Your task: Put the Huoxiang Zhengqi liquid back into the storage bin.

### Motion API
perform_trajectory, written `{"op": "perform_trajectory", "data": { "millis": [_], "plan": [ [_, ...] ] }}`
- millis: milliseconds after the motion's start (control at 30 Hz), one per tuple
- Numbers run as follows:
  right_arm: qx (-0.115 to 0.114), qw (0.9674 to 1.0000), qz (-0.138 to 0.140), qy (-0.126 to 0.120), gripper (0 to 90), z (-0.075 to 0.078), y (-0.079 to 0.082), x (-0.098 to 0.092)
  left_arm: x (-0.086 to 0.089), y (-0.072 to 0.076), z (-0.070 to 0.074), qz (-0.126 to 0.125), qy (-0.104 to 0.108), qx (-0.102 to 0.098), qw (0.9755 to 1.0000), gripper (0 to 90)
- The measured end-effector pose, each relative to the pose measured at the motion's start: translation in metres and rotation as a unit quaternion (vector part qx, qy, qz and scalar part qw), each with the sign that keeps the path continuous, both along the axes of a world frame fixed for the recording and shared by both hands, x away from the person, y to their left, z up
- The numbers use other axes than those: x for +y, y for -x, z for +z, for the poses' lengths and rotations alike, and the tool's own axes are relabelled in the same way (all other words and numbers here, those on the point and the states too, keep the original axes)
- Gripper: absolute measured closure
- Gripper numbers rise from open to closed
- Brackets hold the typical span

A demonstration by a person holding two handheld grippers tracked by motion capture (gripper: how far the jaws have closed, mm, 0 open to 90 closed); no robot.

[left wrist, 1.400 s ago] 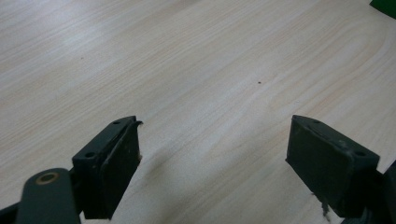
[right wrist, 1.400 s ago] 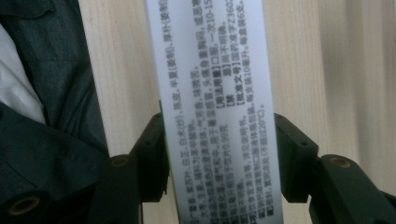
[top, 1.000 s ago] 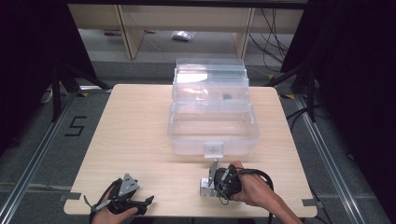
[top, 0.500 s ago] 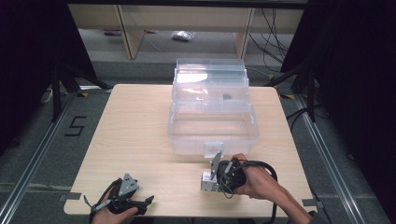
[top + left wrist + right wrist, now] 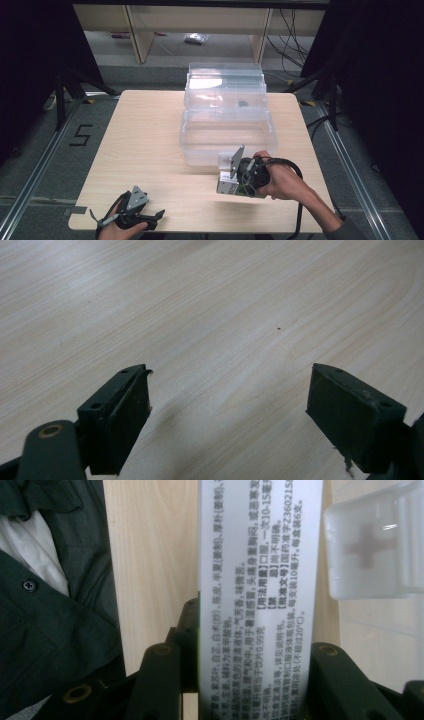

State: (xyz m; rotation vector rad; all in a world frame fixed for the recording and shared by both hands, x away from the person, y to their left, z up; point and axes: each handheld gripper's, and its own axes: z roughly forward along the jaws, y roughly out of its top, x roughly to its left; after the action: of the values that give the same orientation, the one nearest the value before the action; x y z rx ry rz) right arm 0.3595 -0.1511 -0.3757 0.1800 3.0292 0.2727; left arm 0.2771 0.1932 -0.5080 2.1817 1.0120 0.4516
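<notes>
One box [image 5: 260, 595] clamped in right claw [image 5: 227, 182], now lifted off tabletop [image 5: 150, 135] beside bin [image 5: 227, 132]; left claw [image 5: 227, 410] wide, idle.

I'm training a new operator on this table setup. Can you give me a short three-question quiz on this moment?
1. True or false: the right gripper is shut on the white medicine box.
2. How do the left gripper jaws stand? A) open, with nothing between them B) shut on a cable C) shut on a box
3. Fill in: the clear plastic case on the wooden table has its lid ____.

Key: 1 true; 2 A; 3 open.
</notes>
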Motion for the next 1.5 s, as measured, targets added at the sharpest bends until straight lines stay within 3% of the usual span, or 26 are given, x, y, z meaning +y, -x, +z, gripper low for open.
{"op": "perform_trajectory", "data": {
  "millis": [67,100,133,167,200,433,467,500,567,600,633,700,767,800,867,1000,1100,1133,1167,1200,1267,1467,1500],
  "plan": [
    [-0.002,1.0000,-0.003,-0.004,64.8,0.002,-0.001,-0.001,0.000,0.000,0.000,0.000,-0.001,0.000,1.0000,16.7],
    [0.000,0.9998,-0.018,-0.003,64.8,0.009,-0.002,-0.003,0.000,0.000,0.000,0.000,-0.003,0.003,1.0000,16.7],
    [-0.006,1.0000,0.003,-0.006,64.8,0.011,-0.007,-0.004,0.000,0.000,0.000,0.000,-0.003,0.003,1.0000,16.7],
    [-0.006,1.0000,0.003,-0.006,64.8,0.011,-0.007,-0.004,0.000,0.000,0.000,0.000,-0.003,0.003,1.0000,16.7],
    [0.001,0.9997,-0.022,-0.007,64.8,0.018,-0.006,-0.006,0.000,0.000,0.000,0.002,0.001,0.000,1.0000,16.7],
    [-0.008,0.9999,-0.012,-0.008,64.7,0.034,-0.019,-0.011,0.000,0.000,0.000,0.001,0.001,0.000,1.0000,16.7],
    [-0.005,0.9995,-0.030,-0.002,64.8,0.037,-0.018,-0.012,0.000,0.000,0.000,0.000,-0.003,0.003,1.0000,16.7],
    [-0.006,0.9998,-0.020,-0.001,64.8,0.042,-0.023,-0.013,0.000,0.000,0.000,0.001,-0.003,0.003,1.0000,16.7],
    [-0.004,0.9994,-0.035,-0.002,64.9,0.046,-0.025,-0.014,0.000,0.000,0.000,0.001,0.000,0.000,1.0000,16.7],
    [-0.004,0.9994,-0.035,-0.002,64.9,0.046,-0.025,-0.014,0.000,0.000,0.000,0.001,0.000,0.000,1.0000,16.7],
    [-0.010,0.9998,-0.016,-0.005,64.9,0.047,-0.030,-0.015,0.000,0.000,0.000,0.000,0.000,0.000,1.0000,16.7],
    [-0.010,0.9996,-0.027,-0.002,64.9,0.053,-0.034,-0.016,0.000,0.000,-0.001,0.001,0.000,0.000,1.0000,16.7],
    [-0.011,0.9998,-0.019,-0.003,64.9,0.055,-0.040,-0.017,0.000,0.000,-0.001,0.002,0.002,0.000,1.0000,16.7],
    [-0.008,0.9993,-0.036,-0.004,64.9,0.059,-0.043,-0.017,0.000,0.000,0.000,-0.002,-0.001,0.001,1.0000,16.7],
    [-0.005,0.9997,-0.024,-0.007,64.9,0.060,-0.048,-0.018,0.000,0.000,0.000,0.000,0.000,0.001,1.0000,16.7],
    [0.005,0.9994,-0.031,-0.014,64.9,0.061,-0.053,-0.017,0.000,0.000,-0.001,0.001,0.001,0.000,1.0000,16.7],
    [-0.003,0.9999,-0.012,-0.005,65.0,0.063,-0.061,-0.017,0.000,0.000,-0.001,0.001,-0.001,0.000,1.0000,16.7],
    [0.000,0.9997,-0.023,-0.007,64.9,0.064,-0.062,-0.017,0.000,0.000,-0.001,0.002,0.000,0.000,1.0000,16.7],
    [-0.003,0.9999,-0.008,-0.010,64.9,0.065,-0.066,-0.017,0.000,0.000,0.000,0.000,0.001,0.001,1.0000,16.7],
    [0.000,0.9995,-0.030,-0.005,64.9,0.065,-0.066,-0.017,0.000,0.000,0.000,-0.001,0.000,0.001,1.0000,16.7],
    [0.001,0.9999,-0.010,-0.009,64.9,0.065,-0.074,-0.017,0.000,0.000,0.000,-0.001,0.000,0.001,1.0000,16.7],
    [-0.005,0.9997,-0.025,0.002,64.9,0.066,-0.090,-0.017,0.000,0.000,0.000,-0.001,0.001,0.001,1.0000,16.7],
    [-0.010,0.9999,-0.011,-0.001,64.9,0.066,-0.094,-0.017,0.000,0.000,0.000,-0.001,0.001,0.002,1.0000,16.7]
  ]
}}
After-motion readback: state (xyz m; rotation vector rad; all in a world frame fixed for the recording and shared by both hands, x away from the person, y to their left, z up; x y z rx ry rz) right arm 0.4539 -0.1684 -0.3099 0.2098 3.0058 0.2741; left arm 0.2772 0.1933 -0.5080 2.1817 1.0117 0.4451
